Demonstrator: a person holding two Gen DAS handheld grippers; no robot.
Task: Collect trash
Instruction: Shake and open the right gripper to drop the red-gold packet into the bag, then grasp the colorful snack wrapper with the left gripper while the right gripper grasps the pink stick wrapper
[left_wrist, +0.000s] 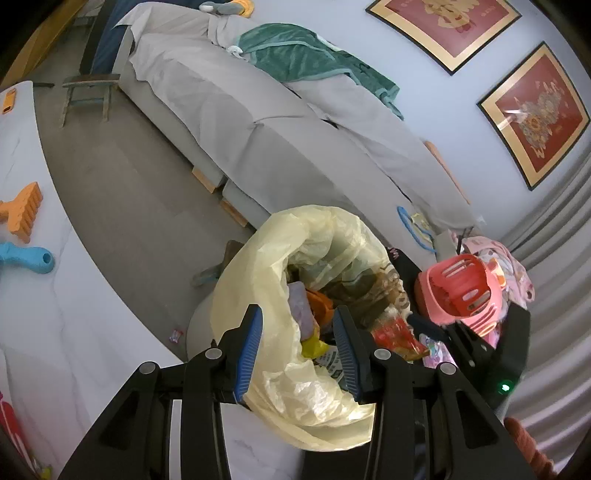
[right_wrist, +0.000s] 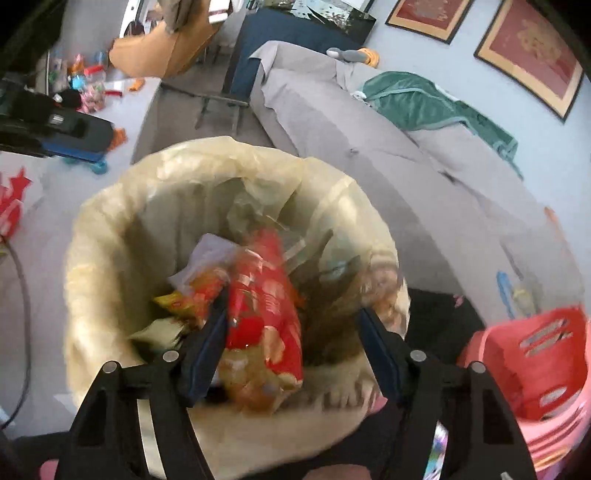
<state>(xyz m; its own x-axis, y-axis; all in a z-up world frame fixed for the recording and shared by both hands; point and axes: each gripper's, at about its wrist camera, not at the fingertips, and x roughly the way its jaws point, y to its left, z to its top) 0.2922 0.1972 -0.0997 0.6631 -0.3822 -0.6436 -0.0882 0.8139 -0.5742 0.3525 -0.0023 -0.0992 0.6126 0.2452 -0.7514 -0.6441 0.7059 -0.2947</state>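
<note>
Bin: a trash bin lined with a pale yellow bag (right_wrist: 110, 258) stands on the floor between the sofa (left_wrist: 280, 140) and a white table (left_wrist: 44, 314); its mouth is open and already holds wrappers and scraps.
Trash in hand: a red snack wrapper (right_wrist: 266, 295) sits over the bin mouth, between the fingers of the right gripper (right_wrist: 291, 343). It is blurred, and it touches at most the left finger.
Right gripper: jaws spread wide, released; the wrapper looks let go rather than pinched.
Left gripper: the left gripper (left_wrist: 299, 350) has its jaws apart and straddles the near rim of the liner; nothing is clamped between the blue pads (left_wrist: 251, 350).
Stage: judged from this, the drop into the bin is under way.
Left over: a small wrapper (left_wrist: 176, 335) lies on the floor by the table edge, outside the bin.
Risk, wrapper: being light, it could catch on the right finger or on the piled trash and slide over the rim to the floor.
Risk, liner: the left finger lies against the loose bag; pulling away could drag the liner off the rim or tip the bin.
Risk, neighbours: a pink basket (left_wrist: 461, 291) sits just beside the bin and could be knocked.
</note>
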